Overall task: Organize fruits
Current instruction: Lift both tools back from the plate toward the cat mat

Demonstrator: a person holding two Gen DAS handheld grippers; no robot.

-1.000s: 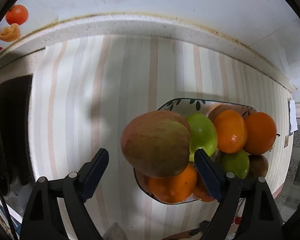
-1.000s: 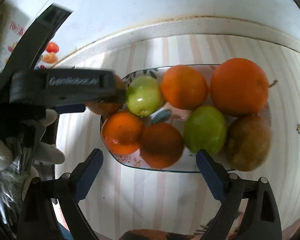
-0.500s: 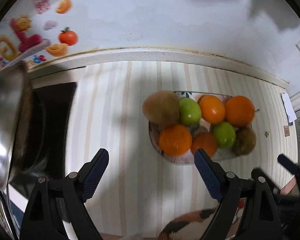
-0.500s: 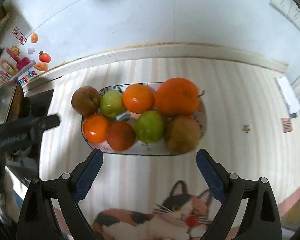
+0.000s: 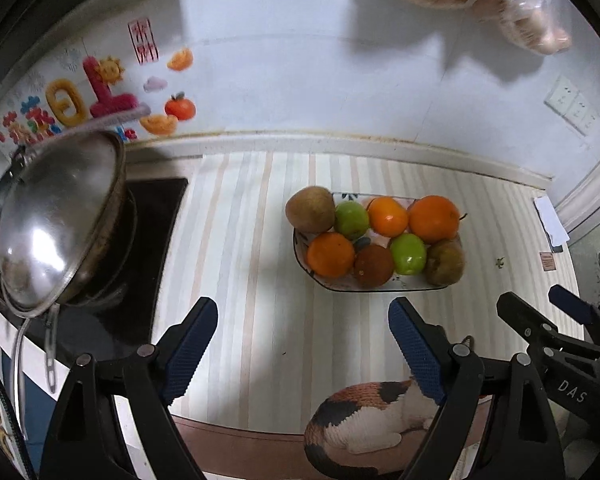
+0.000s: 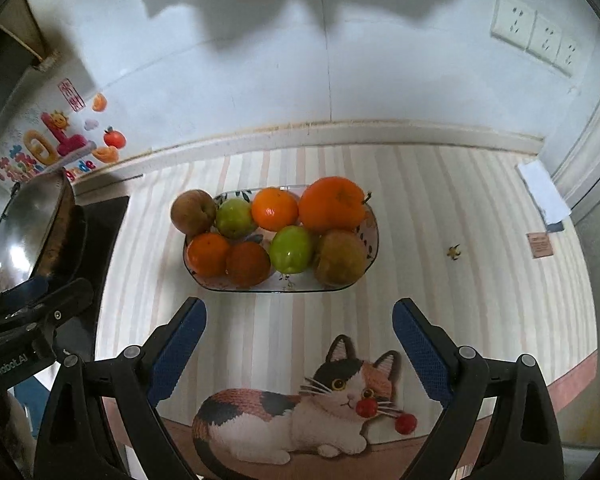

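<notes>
A patterned rectangular plate sits on the striped mat and holds several fruits: oranges, two green apples and brownish apples. One brownish apple rests on the plate's far left corner. My left gripper is open and empty, held high above the mat in front of the plate. My right gripper is open and empty, also well back from the plate. It shows at the right edge of the left wrist view.
A steel wok stands on a black stove at the left. The mat has a cat picture at its near edge. A wall with stickers and sockets runs behind.
Both grippers have pulled back and up from the plate. The brownish apple that was close between the left fingers now rests on the plate's left corner.
</notes>
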